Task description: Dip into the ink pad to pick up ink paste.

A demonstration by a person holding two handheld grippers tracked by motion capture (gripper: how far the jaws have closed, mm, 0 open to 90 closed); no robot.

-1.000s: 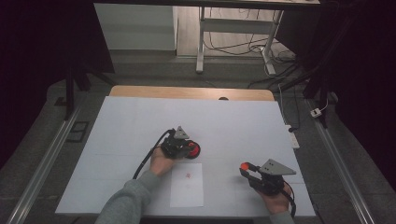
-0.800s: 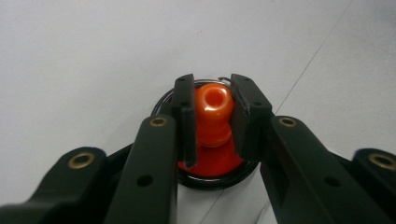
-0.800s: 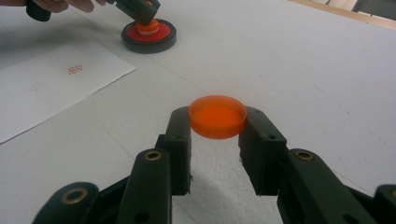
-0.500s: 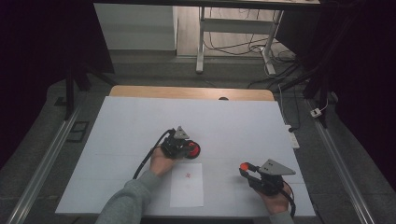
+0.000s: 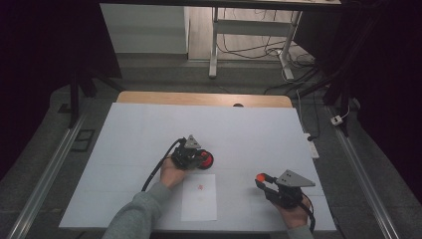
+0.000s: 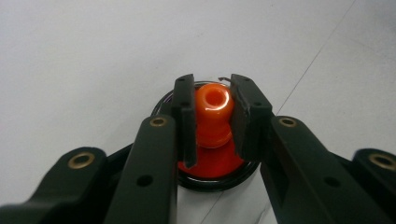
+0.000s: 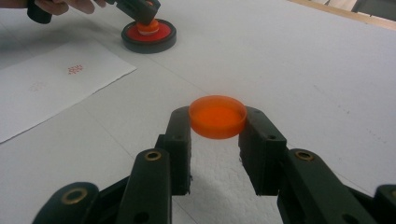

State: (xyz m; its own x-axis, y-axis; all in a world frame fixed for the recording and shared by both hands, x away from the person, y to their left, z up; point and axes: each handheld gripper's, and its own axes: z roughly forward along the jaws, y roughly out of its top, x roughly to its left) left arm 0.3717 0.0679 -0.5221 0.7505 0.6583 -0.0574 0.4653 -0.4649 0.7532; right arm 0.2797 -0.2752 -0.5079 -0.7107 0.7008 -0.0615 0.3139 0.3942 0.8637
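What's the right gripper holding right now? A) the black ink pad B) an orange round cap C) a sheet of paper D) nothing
B: the right gripper has its jaws pressed on both sides of the orange round cap, held off the white table; the high view also shows an orange spot at its tip.

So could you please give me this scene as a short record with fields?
left gripper: shut on the orange stamp, which stands on the ink pad
ink pad: round, black rim, red inside, on the table
right gripper: shut on the orange cap, held above the table
paper sheet: white, flat, small red mark on it
table: white top
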